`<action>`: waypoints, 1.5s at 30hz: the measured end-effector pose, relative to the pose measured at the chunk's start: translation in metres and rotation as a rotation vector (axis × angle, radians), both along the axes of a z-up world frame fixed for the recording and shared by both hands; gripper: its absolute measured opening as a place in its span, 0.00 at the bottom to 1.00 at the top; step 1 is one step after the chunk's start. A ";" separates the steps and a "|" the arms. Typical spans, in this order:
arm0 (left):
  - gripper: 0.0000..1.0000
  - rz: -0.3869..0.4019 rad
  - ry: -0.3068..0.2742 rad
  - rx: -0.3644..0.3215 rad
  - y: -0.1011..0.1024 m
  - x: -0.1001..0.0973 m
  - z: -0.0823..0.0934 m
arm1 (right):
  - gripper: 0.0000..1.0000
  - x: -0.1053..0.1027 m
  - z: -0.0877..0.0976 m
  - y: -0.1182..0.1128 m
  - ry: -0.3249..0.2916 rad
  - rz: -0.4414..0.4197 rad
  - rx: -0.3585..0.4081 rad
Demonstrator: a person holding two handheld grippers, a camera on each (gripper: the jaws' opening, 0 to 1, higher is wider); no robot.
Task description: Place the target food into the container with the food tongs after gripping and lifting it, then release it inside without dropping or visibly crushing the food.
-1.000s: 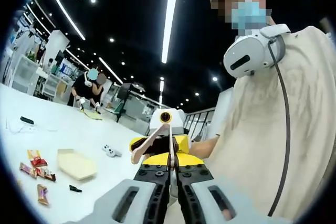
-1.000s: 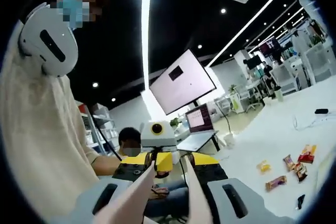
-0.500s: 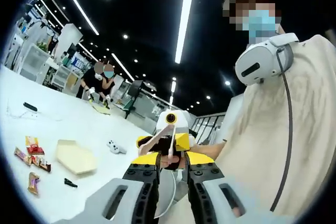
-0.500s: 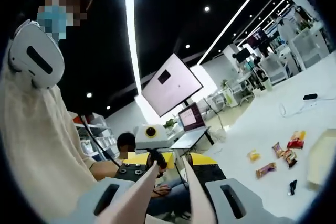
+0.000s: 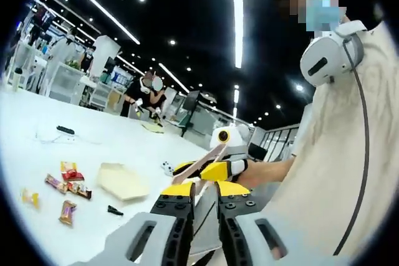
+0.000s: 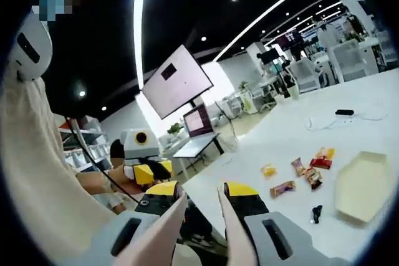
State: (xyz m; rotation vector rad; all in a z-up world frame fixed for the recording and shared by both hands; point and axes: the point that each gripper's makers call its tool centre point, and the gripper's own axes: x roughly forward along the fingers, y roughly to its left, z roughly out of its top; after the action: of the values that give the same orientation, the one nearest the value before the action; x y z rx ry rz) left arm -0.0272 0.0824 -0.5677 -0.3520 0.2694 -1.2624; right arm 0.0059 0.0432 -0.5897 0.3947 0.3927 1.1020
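Beige food tongs (image 6: 232,232) sit in my right gripper (image 6: 199,196), their two arms spread apart with nothing between them. In the left gripper view that gripper (image 5: 218,169) hovers in the air with the tongs (image 5: 196,163) pointing towards the table. A beige container (image 5: 121,182) (image 6: 361,185) lies empty on the white table. Several wrapped snacks (image 5: 70,174) (image 6: 310,169) lie beside it. My left gripper (image 5: 206,207) is held up with its jaws a little apart and a white cable showing through the gap. It appears in the right gripper view as a yellow left gripper (image 6: 151,171).
A small black object (image 5: 114,210) (image 6: 317,212) lies near the container. A white controller (image 5: 167,167) and a black device with a cable (image 5: 64,130) (image 6: 343,112) rest on the table. A person in a headset (image 5: 330,60) stands close. A screen (image 6: 177,82) and laptop (image 6: 199,123) stand behind.
Both views have swung towards the table, so the container now shows in the right gripper view. My left jaws have gone from touching to slightly apart.
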 end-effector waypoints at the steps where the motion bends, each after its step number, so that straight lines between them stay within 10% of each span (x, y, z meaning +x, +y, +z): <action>1: 0.00 0.021 -0.025 0.011 0.005 0.004 -0.001 | 0.28 0.004 -0.001 0.000 0.015 -0.018 0.012; 6: 0.00 0.097 0.072 0.015 0.029 0.028 -0.010 | 0.28 0.020 -0.006 0.006 0.008 -0.088 -0.001; 15: 0.12 0.112 0.033 0.089 0.060 0.050 -0.025 | 0.28 0.042 -0.042 0.019 0.027 -0.158 -0.185; 25: 0.14 0.178 -0.017 0.243 0.059 0.056 -0.050 | 0.28 0.067 -0.075 0.009 0.043 -0.202 -0.317; 45: 0.16 0.174 0.038 0.273 0.068 0.056 -0.071 | 0.28 0.111 -0.162 -0.030 0.068 -0.287 -0.615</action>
State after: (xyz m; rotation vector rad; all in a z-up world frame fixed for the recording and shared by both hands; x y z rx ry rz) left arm 0.0291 0.1505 -0.6387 -0.1611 0.4295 -1.0329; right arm 0.1173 0.0128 -0.7518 -0.0595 0.6861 0.6446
